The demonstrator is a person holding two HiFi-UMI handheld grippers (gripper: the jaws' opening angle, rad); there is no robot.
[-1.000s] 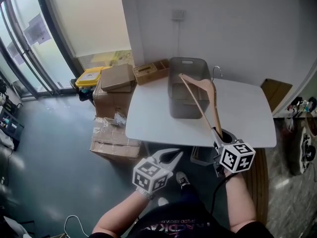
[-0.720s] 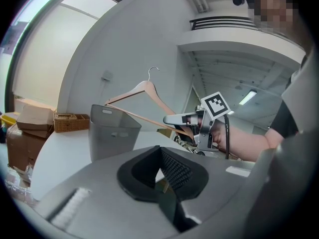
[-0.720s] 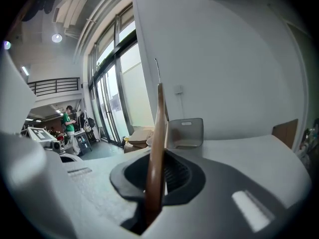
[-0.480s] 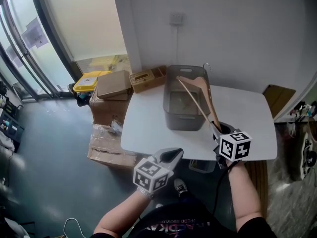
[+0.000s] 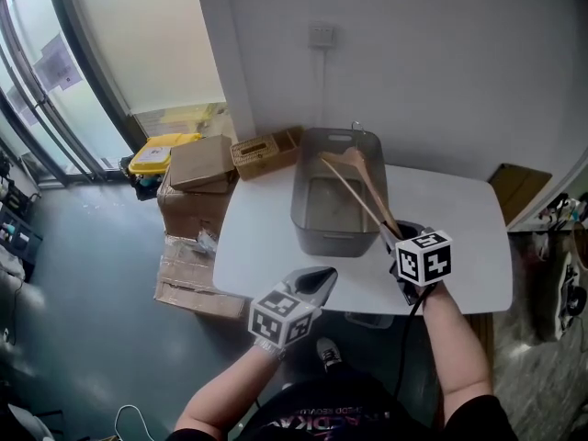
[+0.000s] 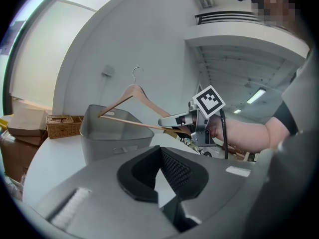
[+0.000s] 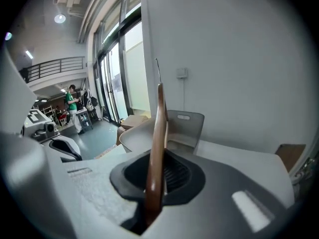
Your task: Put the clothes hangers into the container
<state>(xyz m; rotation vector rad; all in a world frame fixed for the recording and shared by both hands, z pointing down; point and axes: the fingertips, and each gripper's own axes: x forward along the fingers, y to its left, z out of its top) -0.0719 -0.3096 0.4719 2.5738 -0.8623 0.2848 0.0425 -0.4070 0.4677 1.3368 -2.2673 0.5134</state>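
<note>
Right claw (image 7: 154, 183): closed on one end of a wooden clothes hanger (image 7: 158, 128), the pads pinching the wood just where the shoulder arm and the cross bar meet.
Left claw (image 6: 162, 173): tips together and nothing between them, held low at the near edge of the surface (image 5: 459, 237), well apart from the hanger.
Hanger position: in the head view it reaches from the right claw (image 5: 395, 239) out over the open grey container (image 5: 317, 232), with its wire hook (image 5: 354, 127) past the far rim. The left gripper view shows the hanger (image 6: 130, 96) raised above the container (image 6: 114, 143). Whether its far corner touches the rim I cannot tell.
Handling: likely light and stiff. The smooth, varnished-looking wood could slip or swivel between the pads, since the grip is at one end and the rest hangs out as a lever.
Best hold: the present end grip suits lowering it in. A hold nearer the neck would balance better.
Fit: the hanger looks about as long as the container, so it probably needs to go in tilted or lengthwise.
Risk: the hook or far corner could catch on the rim.
</note>
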